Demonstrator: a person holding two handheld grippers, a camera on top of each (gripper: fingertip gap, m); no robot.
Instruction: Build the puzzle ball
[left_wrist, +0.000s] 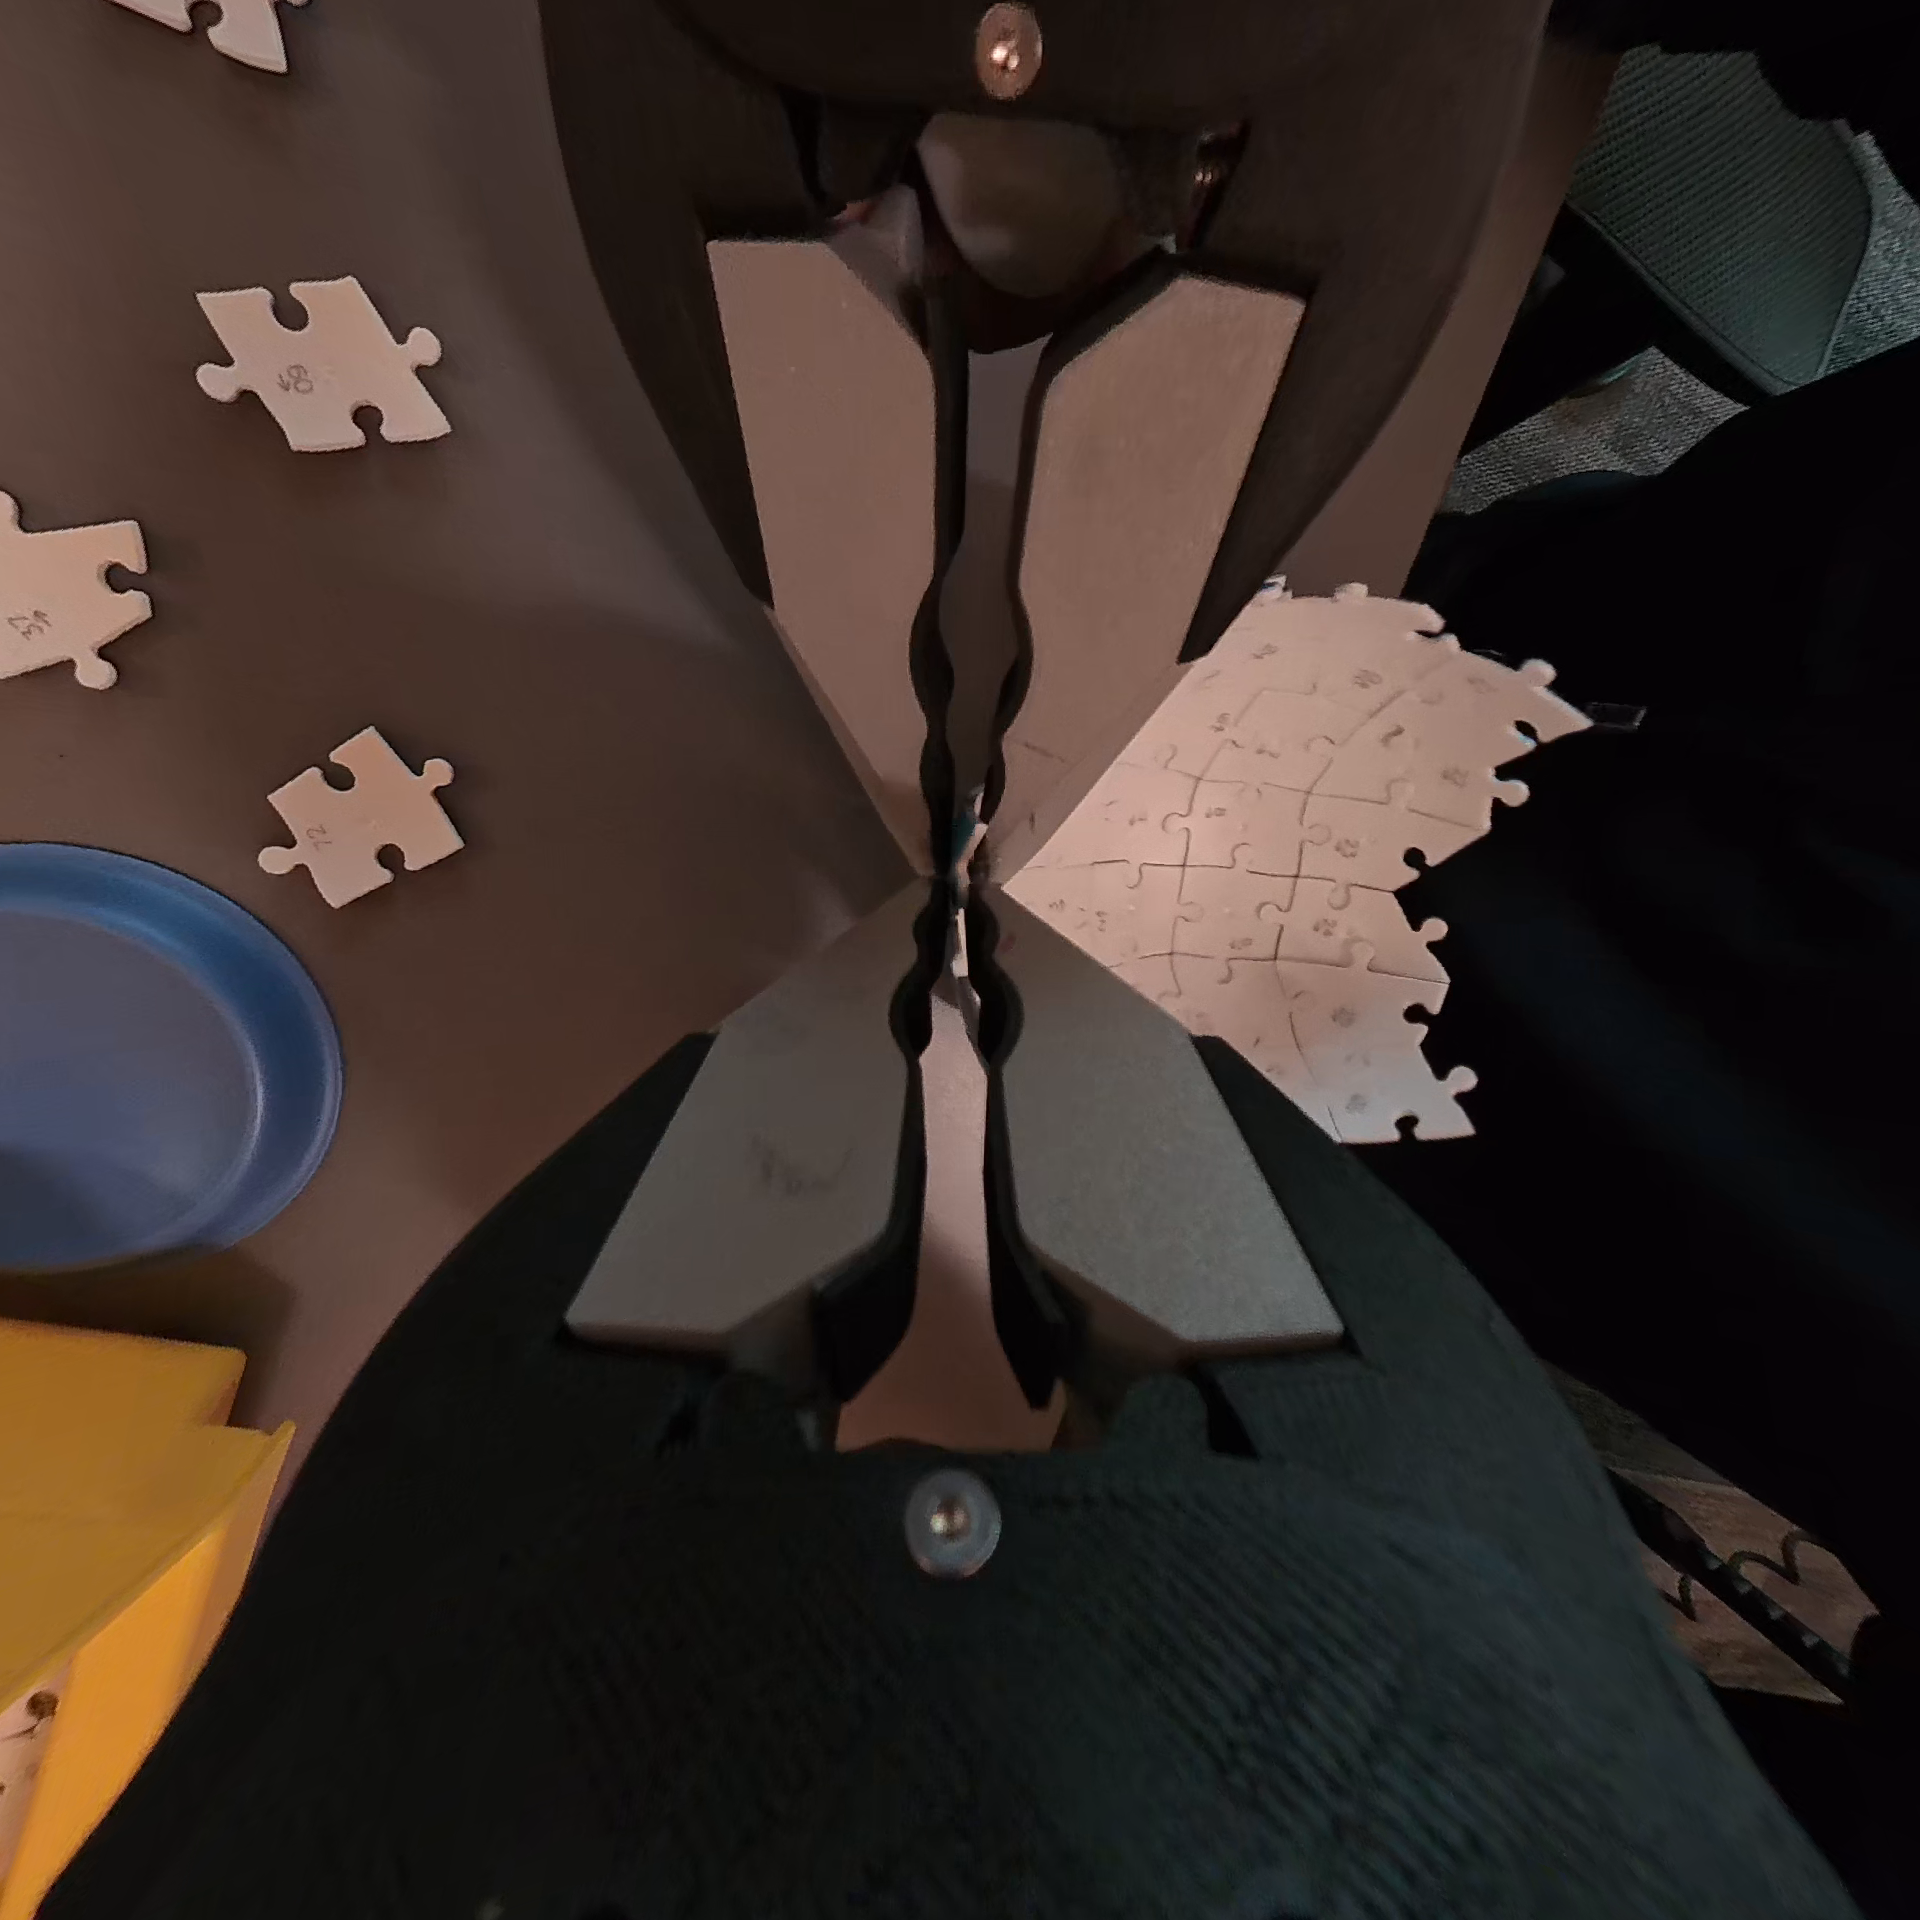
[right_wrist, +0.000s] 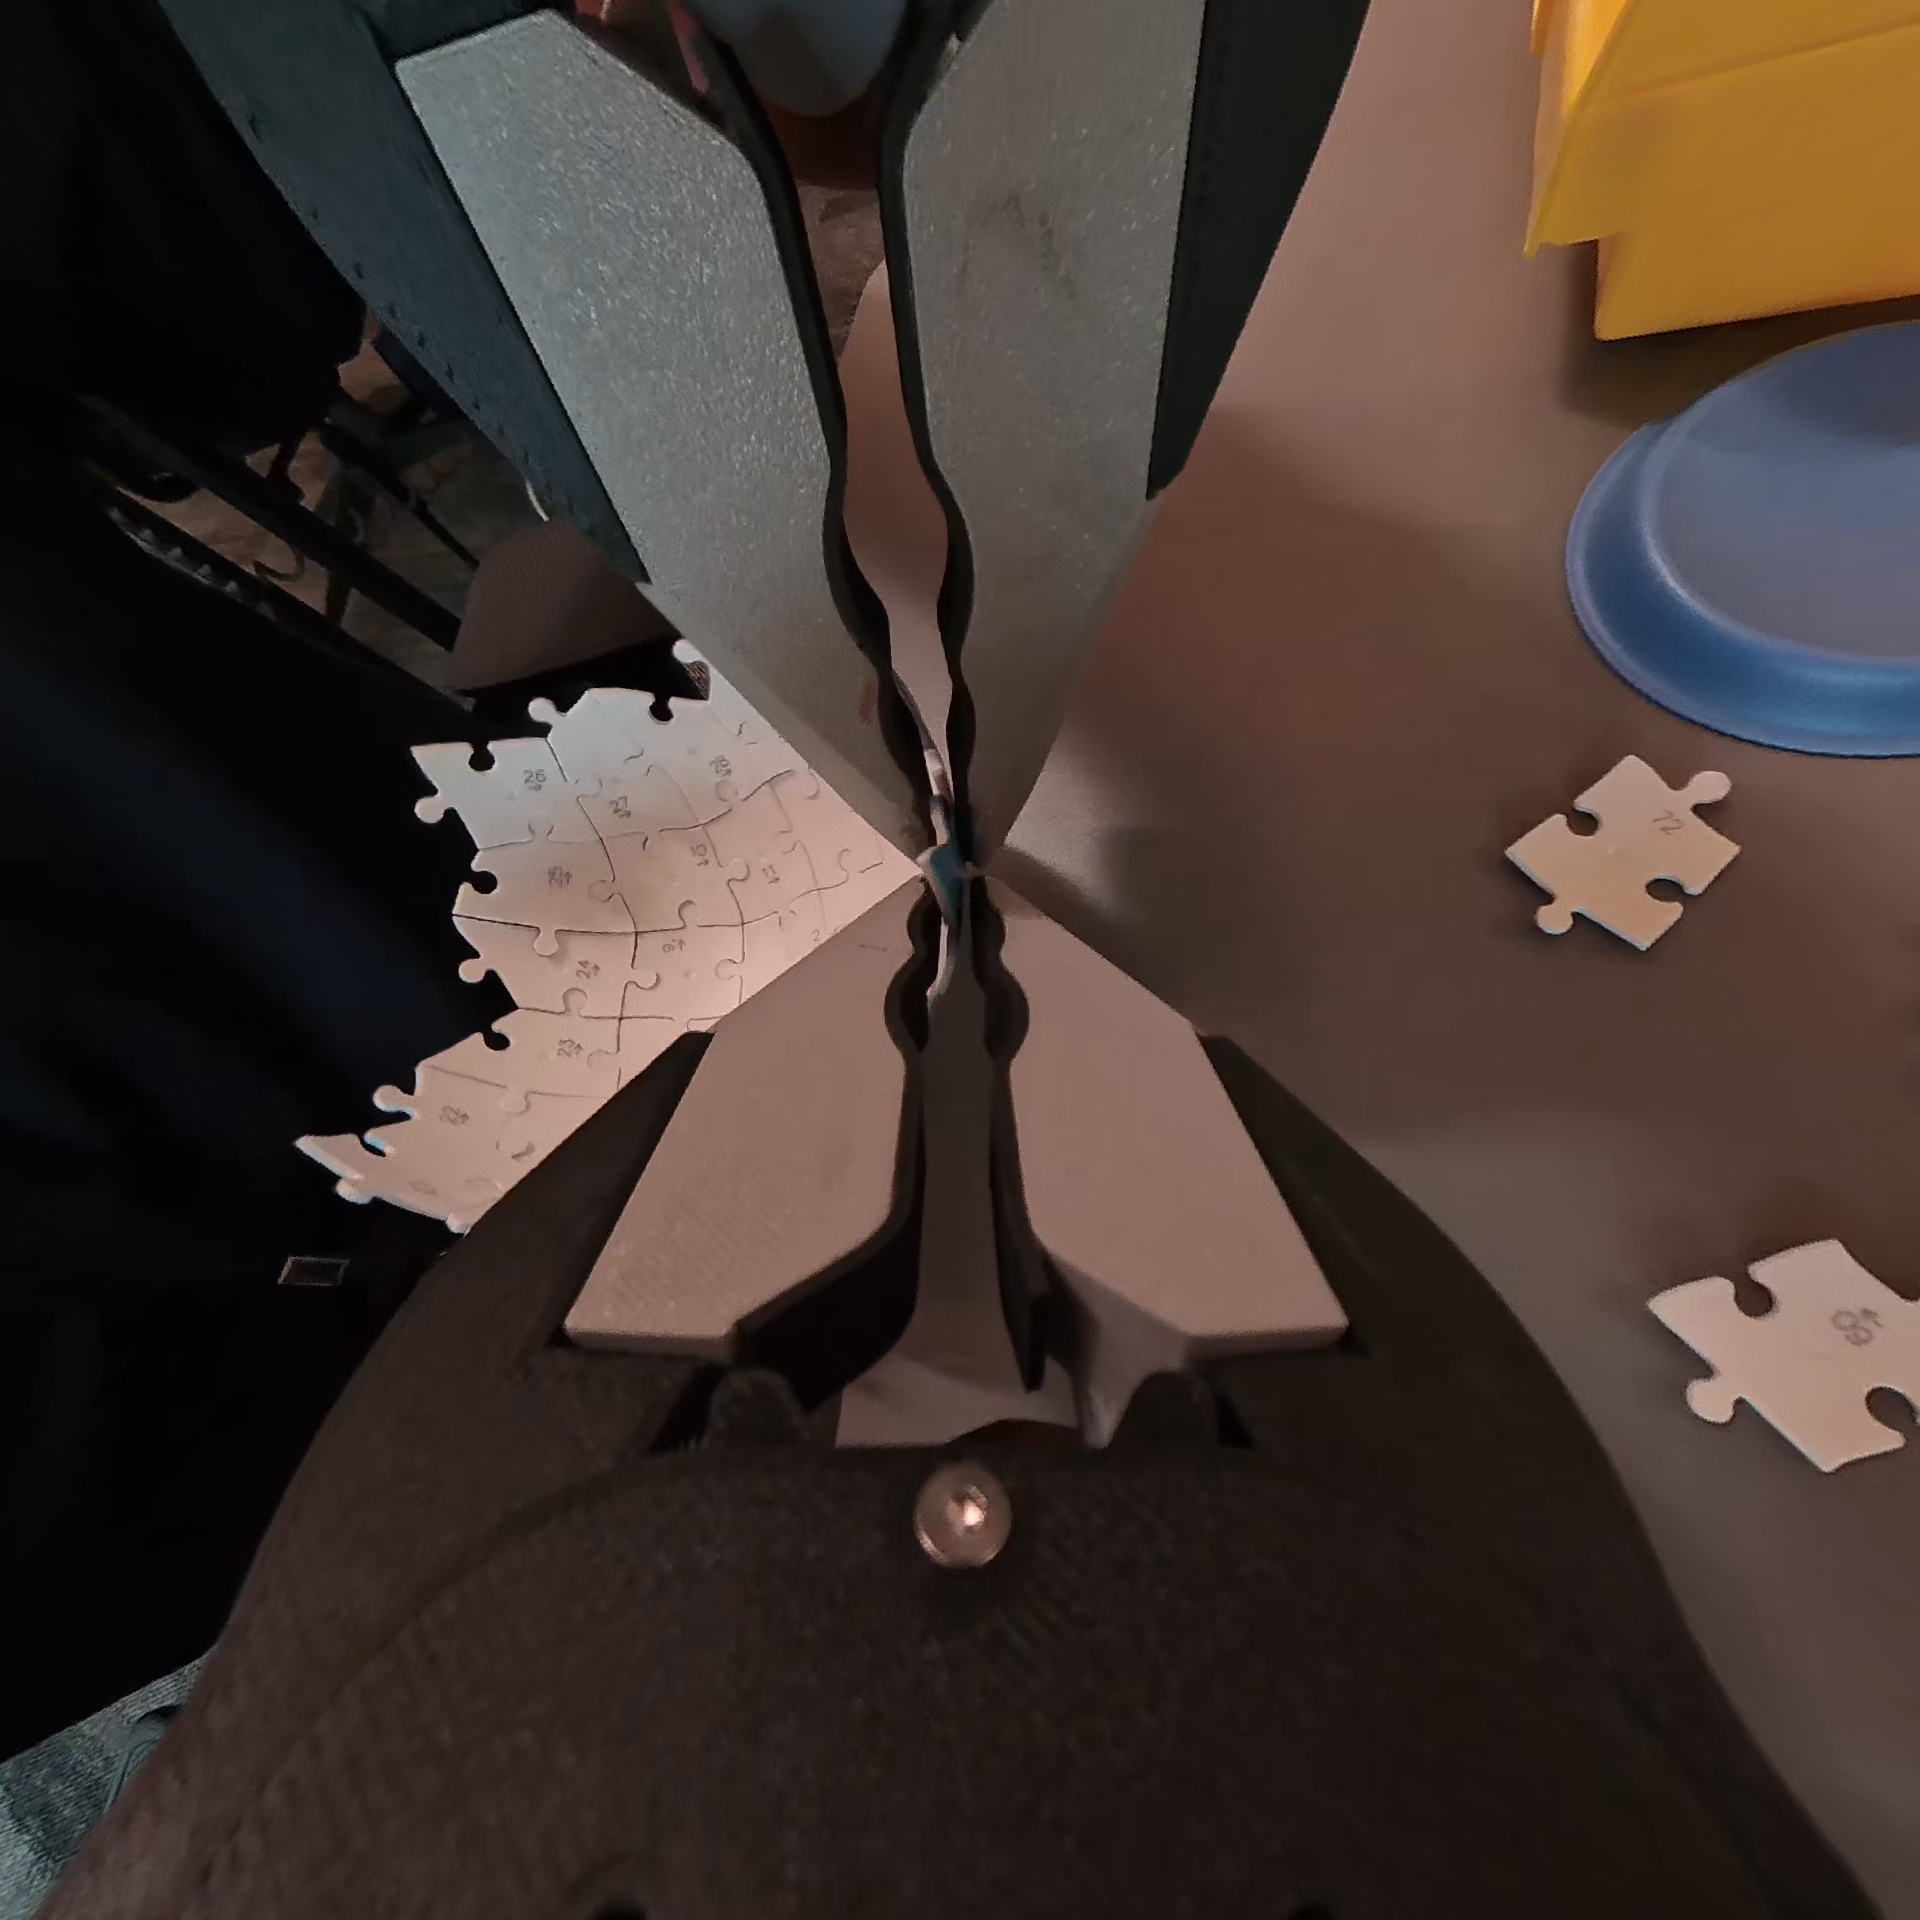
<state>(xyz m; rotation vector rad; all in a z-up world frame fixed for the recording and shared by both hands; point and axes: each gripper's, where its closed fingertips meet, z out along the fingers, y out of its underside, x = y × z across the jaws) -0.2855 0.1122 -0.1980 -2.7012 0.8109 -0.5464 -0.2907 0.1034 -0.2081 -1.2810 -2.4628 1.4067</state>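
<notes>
The partly built puzzle ball (left_wrist: 1299, 862) is a curved white sheet of joined pieces seen from its numbered back. It is held up in the air over the table edge. It also shows in the right wrist view (right_wrist: 623, 904). My left gripper (left_wrist: 954, 920) and my right gripper (left_wrist: 961, 821) meet tip to tip at the sheet's edge. Both are closed on that thin edge. In the right wrist view my right gripper (right_wrist: 961, 925) comes from below and my left gripper (right_wrist: 940, 810) from above. A small blue-printed bit shows between the tips; whether it is a separate piece I cannot tell.
Loose white pieces (left_wrist: 322, 364) (left_wrist: 358, 821) (left_wrist: 62, 592) lie face down on the brown table (left_wrist: 540, 675); two also show in the right wrist view (right_wrist: 1621, 852) (right_wrist: 1797, 1351). A blue plate (left_wrist: 301, 1049) (right_wrist: 1642, 644) and a yellow box (left_wrist: 114, 1507) (right_wrist: 1714, 156) stand nearby.
</notes>
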